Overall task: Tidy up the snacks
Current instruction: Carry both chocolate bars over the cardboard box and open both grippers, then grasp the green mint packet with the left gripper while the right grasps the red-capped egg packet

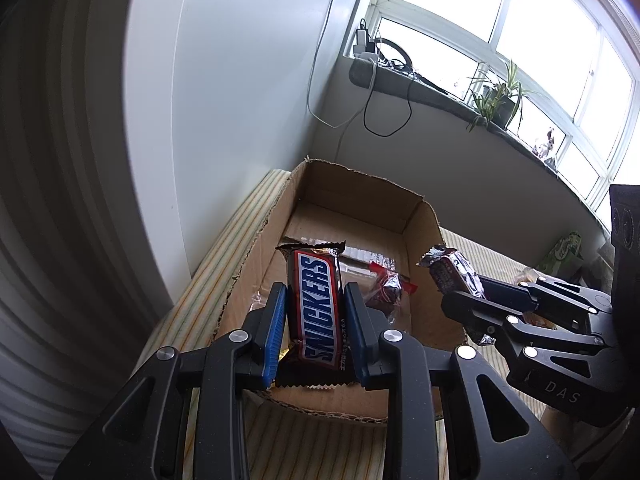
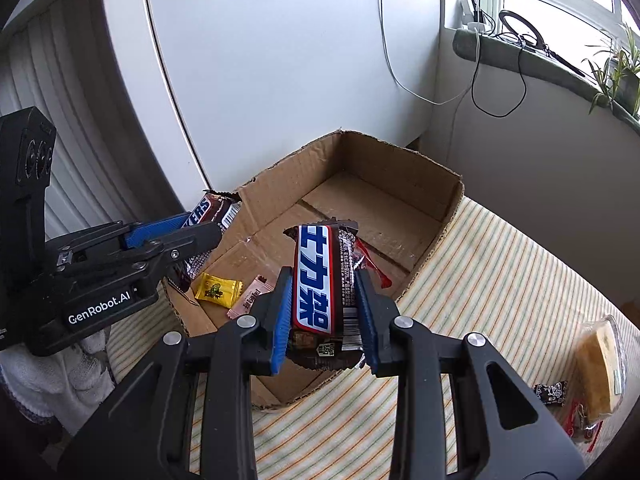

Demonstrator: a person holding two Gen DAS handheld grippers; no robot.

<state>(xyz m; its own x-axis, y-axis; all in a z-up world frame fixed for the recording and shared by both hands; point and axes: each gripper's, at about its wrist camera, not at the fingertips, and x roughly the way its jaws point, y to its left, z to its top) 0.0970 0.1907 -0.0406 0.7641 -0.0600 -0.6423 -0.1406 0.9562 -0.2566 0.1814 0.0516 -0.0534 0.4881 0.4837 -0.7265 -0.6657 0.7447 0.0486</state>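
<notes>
Your left tool (image 1: 315,322) is closed snugly on a Snickers bar (image 1: 318,308), the blue pads pinching its long edges so the logo faces up and the bar points toward 12 o'clock over the near end of the cardboard box (image 1: 420,216); held lengthwise like that, it should drop flat onto the box floor once you let go. Below it in the box, at about 1 o'clock from the bar, lies a red-wrapped candy (image 1: 390,284). From the right wrist view, a yellow candy (image 2: 218,290) and a pink candy (image 2: 252,296) sit near the box's near-left corner, so aim for the bare cardboard further in. Your right tool (image 2: 324,316) is likewise clamped on a second Snickers bar (image 2: 320,280), Chinese lettering up, hovering over the near rim of the box. At 4 o'clock on the striped cloth of the counter (image 2: 500,264), well apart from the box, a packaged cake (image 2: 600,368) and a small black candy (image 2: 552,390) are not yet sorted.
</notes>
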